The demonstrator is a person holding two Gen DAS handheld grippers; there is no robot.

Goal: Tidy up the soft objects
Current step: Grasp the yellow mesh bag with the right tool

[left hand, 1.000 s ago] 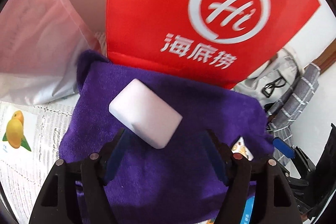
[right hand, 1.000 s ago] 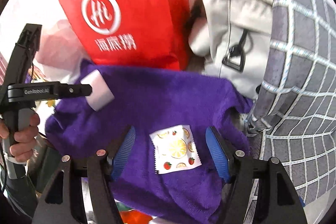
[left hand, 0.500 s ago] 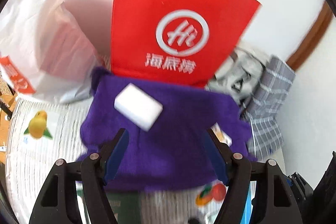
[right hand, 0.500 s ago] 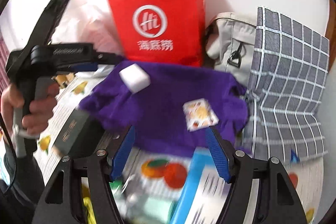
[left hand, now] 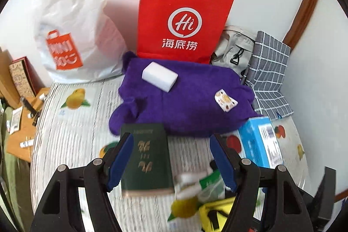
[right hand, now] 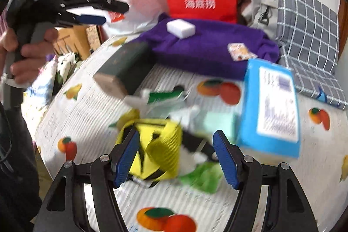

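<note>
A folded purple towel (left hand: 187, 101) (right hand: 206, 47) lies at the back of the table. A white sponge block (left hand: 159, 77) (right hand: 180, 28) and a small fruit-print packet (left hand: 225, 100) (right hand: 240, 51) rest on it. My left gripper (left hand: 171, 158) is open and empty, held above a dark green book (left hand: 146, 158), well back from the towel; it also shows in the right wrist view (right hand: 91, 14). My right gripper (right hand: 176, 158) is open and empty above a yellow-and-black object (right hand: 156, 151).
A red paper bag (left hand: 182, 23), a white plastic bag (left hand: 71, 36), a grey bag (left hand: 235, 47) and a checked cloth (left hand: 269, 71) line the back. A blue box (right hand: 271, 108), green packets (right hand: 165, 97) and the fruit-print tablecloth (left hand: 71, 134) lie in front.
Both grippers have pulled back and up from the towel, open and empty. The sponge and the packet stay on the towel. More of the table now shows.
</note>
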